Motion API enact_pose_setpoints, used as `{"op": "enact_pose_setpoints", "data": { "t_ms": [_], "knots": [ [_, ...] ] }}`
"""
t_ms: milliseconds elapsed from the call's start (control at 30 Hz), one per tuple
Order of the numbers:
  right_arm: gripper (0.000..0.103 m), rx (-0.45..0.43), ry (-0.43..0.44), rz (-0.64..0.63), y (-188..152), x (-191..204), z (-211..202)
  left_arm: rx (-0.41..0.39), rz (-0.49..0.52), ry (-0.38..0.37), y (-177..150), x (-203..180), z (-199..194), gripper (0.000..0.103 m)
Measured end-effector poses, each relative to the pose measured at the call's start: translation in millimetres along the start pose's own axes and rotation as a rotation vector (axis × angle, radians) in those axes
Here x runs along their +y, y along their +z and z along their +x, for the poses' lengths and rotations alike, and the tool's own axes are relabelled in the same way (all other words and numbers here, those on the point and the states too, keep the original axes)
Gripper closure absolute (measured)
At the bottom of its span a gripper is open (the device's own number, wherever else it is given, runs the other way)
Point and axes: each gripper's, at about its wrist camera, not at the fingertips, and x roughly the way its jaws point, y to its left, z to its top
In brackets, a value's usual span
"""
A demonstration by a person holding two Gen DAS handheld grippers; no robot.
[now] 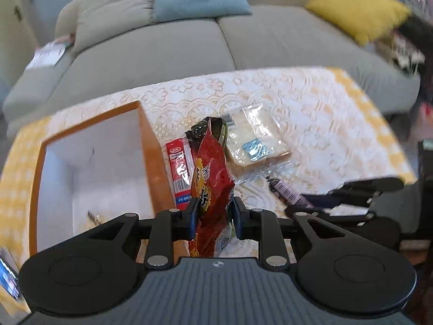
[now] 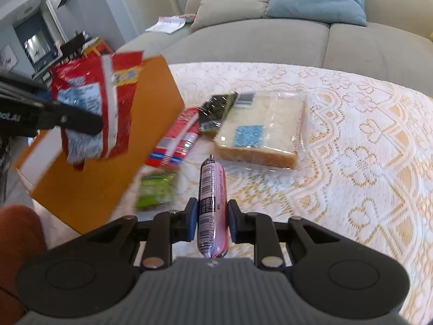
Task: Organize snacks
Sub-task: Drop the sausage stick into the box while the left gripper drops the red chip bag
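My left gripper (image 1: 215, 205) is shut on a red snack bag (image 1: 211, 173), which hangs lifted above the table beside the orange box (image 1: 147, 140). The box has a white inside and is open on top. In the right wrist view the same red bag (image 2: 92, 103) hangs in front of the box (image 2: 151, 103), pinched by a black finger (image 2: 81, 124). My right gripper (image 2: 211, 208) is shut on a pink sausage stick (image 2: 212, 197), held lengthwise above the lace cloth. That stick (image 1: 286, 193) also shows at the right of the left wrist view.
On the lace tablecloth (image 2: 351, 149) lie a wrapped pack of sliced bread (image 2: 262, 132), a dark packet (image 2: 216, 111), a red-and-white pack (image 2: 176, 140) and a green packet (image 2: 157, 189). A grey sofa (image 2: 297, 38) with cushions stands behind the table.
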Motion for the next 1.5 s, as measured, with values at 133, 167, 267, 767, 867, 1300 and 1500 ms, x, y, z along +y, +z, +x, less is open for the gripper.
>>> {"op": "enact_pose_setpoints", "data": {
  "t_ms": [133, 167, 267, 767, 867, 1300, 1500],
  "knots": [
    [0.082, -0.035, 0.056, 0.061, 1.4, 23.5, -23.5, -0.042, -0.071, -0.021, -9.9, 26.1, -29.6, 0.075],
    [0.082, -0.043, 0.076, 0.08, 1.6, 29.7, -26.2, -0.052, -0.087, -0.018, -12.1, 33.6, -35.7, 0.075],
    [0.082, -0.062, 0.121, 0.118, 5.6, 52.8, -33.8, -0.068, -0.146, -0.038, -19.3, 60.5, -52.6, 0.076],
    [0.082, -0.013, 0.188, -0.015, 63.4, 181.0, 2.8, 0.052, -0.279, 0.077, -37.4, 170.3, -16.4, 0.076],
    [0.082, 0.029, 0.13, -0.11, 71.0, 199.2, 26.9, 0.104, -0.263, 0.103, -38.4, 178.5, 4.6, 0.076],
    [0.082, 0.203, -0.047, -0.41, 89.8, 227.2, 125.5, 0.175, -0.171, 0.145, -29.6, 188.1, 62.5, 0.076],
    [0.082, 0.246, -0.085, -0.483, 85.7, 227.1, 138.4, 0.161, -0.169, 0.091, -31.0, 191.0, 73.9, 0.074]
  ]
}}
